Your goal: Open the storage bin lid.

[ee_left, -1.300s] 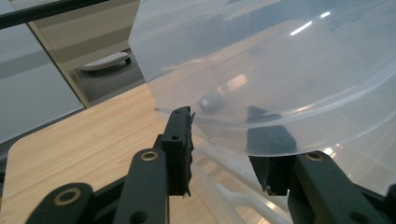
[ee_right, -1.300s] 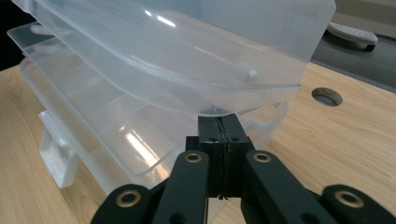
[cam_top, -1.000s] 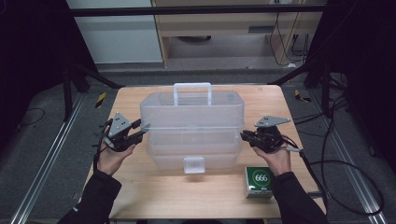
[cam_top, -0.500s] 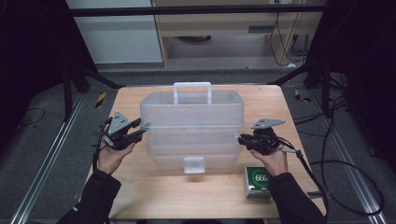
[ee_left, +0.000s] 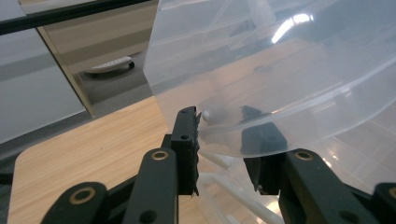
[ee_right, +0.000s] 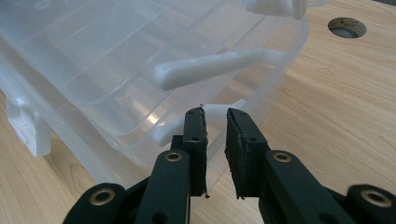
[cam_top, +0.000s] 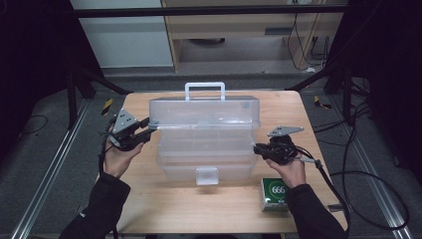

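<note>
A clear plastic toolbox (cam_top: 209, 162) stands mid-table with its handled lid (cam_top: 204, 112) raised and the fold-out trays spread. My left gripper (cam_top: 148, 128) is at the lid's left end. In the left gripper view its jaws (ee_left: 224, 126) straddle the lid's lower edge (ee_left: 280, 70), one jaw seen through the plastic. They have just been closing and a gap remains. My right gripper (cam_top: 258, 149) is at the box's right side. Its jaws (ee_right: 215, 114) stand a narrow gap apart, with the tips at a white link arm (ee_right: 168, 130) and nothing pinched.
A green card box (cam_top: 276, 191) lies on the wooden table (cam_top: 149, 209) near the front right, just under my right hand. A cable trails off the right gripper over the table's edge. A round hole (ee_right: 347, 27) is in the tabletop beyond the box.
The right gripper has edged a little left toward the box's side. The left gripper and the box stay about where they were.
</note>
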{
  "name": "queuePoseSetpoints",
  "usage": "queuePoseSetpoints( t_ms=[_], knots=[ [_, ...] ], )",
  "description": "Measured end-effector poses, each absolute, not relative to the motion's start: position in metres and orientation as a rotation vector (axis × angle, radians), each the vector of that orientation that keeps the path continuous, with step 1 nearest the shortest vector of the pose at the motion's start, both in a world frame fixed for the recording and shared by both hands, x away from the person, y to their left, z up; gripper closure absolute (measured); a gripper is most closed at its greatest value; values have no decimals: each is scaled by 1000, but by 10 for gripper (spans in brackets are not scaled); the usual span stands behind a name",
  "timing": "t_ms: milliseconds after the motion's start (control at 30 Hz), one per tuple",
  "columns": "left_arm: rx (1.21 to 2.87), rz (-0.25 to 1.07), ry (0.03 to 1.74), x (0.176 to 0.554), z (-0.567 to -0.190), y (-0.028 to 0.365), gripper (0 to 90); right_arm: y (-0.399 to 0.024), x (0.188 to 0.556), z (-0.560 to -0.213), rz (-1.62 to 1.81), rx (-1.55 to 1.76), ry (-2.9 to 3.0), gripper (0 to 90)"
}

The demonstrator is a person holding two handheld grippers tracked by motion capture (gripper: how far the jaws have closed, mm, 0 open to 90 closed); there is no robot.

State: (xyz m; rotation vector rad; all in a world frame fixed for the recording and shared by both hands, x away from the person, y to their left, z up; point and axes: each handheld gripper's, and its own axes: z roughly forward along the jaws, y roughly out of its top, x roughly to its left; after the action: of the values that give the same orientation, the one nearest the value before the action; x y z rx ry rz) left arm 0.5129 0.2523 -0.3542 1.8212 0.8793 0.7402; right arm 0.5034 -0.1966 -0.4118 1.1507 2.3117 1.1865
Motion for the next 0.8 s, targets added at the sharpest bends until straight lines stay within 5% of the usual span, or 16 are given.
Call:
queuePoseSetpoints(
  t_ms=[800],
  knots=[
    [1775,796,945,538,-332,244,713,-196,503,-413,1195,1159,2307,781]
  ],
)
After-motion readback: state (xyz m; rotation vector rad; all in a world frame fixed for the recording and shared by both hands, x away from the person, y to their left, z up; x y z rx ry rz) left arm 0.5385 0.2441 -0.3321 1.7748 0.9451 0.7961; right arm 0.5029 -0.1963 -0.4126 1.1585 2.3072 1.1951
